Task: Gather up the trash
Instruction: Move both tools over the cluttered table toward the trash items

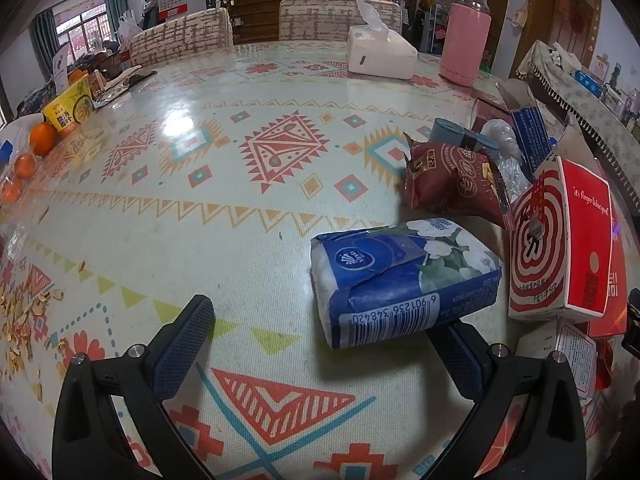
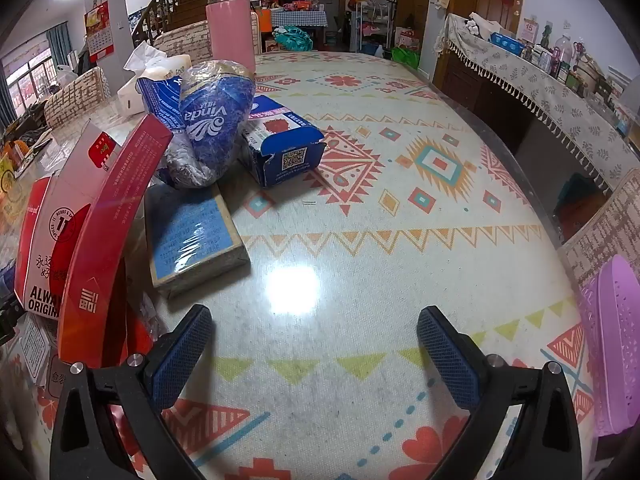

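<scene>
Patterned tablecloth [image 1: 240,208] lies under us; our left gripper [image 1: 320,344] gapes wide, the blue tissue pack [image 1: 404,280] just ahead near its right finger. Our right gripper [image 2: 316,344] gapes too, empty, trash boxes [image 2: 100,220] to its left.

Pink flask [image 1: 465,36] and white tissue box [image 1: 380,54] at far end of patterned tablecloth [image 1: 240,208], oranges [image 1: 34,148] and yellow noodle cup [image 1: 72,108] at left edge, two chairs [image 1: 336,18] behind, purple basket [image 2: 616,340].
</scene>
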A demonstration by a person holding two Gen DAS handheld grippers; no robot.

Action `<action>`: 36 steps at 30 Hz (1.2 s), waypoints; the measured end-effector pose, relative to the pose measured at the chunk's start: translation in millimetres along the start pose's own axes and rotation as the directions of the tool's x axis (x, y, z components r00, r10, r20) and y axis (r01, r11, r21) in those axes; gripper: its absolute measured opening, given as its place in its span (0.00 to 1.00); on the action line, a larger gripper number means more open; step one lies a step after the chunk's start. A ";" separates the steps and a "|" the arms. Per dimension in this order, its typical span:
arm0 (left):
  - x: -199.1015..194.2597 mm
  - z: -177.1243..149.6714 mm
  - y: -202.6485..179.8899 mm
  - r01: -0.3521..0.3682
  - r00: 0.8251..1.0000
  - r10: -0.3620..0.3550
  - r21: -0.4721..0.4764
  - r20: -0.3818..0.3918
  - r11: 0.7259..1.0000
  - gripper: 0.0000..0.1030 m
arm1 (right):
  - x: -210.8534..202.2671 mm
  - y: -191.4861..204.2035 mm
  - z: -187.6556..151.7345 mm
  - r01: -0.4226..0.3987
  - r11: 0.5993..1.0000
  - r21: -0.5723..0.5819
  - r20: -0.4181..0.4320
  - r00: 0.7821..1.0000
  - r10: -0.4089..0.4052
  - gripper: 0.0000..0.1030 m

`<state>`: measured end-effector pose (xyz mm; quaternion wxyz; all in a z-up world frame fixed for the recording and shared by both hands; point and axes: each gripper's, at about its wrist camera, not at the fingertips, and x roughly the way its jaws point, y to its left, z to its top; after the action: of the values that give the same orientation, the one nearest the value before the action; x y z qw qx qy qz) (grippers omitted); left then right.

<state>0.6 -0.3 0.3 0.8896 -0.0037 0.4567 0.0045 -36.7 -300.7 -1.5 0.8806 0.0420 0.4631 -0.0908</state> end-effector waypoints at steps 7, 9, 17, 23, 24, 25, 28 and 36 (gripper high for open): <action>-1.5 -2.1 -1.4 0.013 0.999 -0.013 0.017 -0.030 1.000 1.00 | 0.1 -1.3 0.9 -0.011 1.000 0.005 -0.020 1.000 0.012 1.00; 1.7 0.7 3.0 0.025 0.999 -0.024 0.031 -0.043 0.999 1.00 | -0.1 -1.2 2.7 -0.012 1.000 0.000 -0.052 0.999 0.012 1.00; -18.6 -15.3 3.3 0.070 0.993 -0.066 0.034 -0.098 0.997 1.00 | -12.7 -0.6 -10.8 -0.051 0.997 -0.052 -0.095 0.994 0.046 1.00; -93.9 -30.1 23.2 0.096 0.994 -0.096 0.009 0.057 0.995 1.00 | -35.8 -7.8 -31.3 -0.128 0.992 -0.011 -0.093 0.988 0.126 0.99; -108.9 -33.8 27.7 0.084 0.992 -0.085 0.010 0.090 0.996 1.00 | -42.6 -8.9 -34.3 -0.141 0.990 0.000 -0.083 0.987 0.141 0.98; -120.7 -36.7 30.5 0.072 0.990 -0.073 0.012 0.118 0.997 1.00 | -50.1 -9.5 -38.1 -0.144 0.990 0.004 -0.066 0.987 0.144 0.98; -155.0 -49.1 44.9 0.008 0.980 -0.010 0.014 0.200 1.000 1.00 | -80.1 -13.3 -51.9 -0.127 0.992 0.007 0.025 0.992 0.127 0.98; -229.6 -94.7 112.6 -0.146 0.927 0.162 -0.073 0.339 0.987 1.00 | -127.6 -2.6 -78.8 -0.115 0.992 -0.053 0.158 0.980 0.122 0.99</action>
<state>-211.5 110.2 131.3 0.9521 0.0125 0.2932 0.0855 -171.7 -275.4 58.8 0.9196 0.0429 0.3892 -0.0311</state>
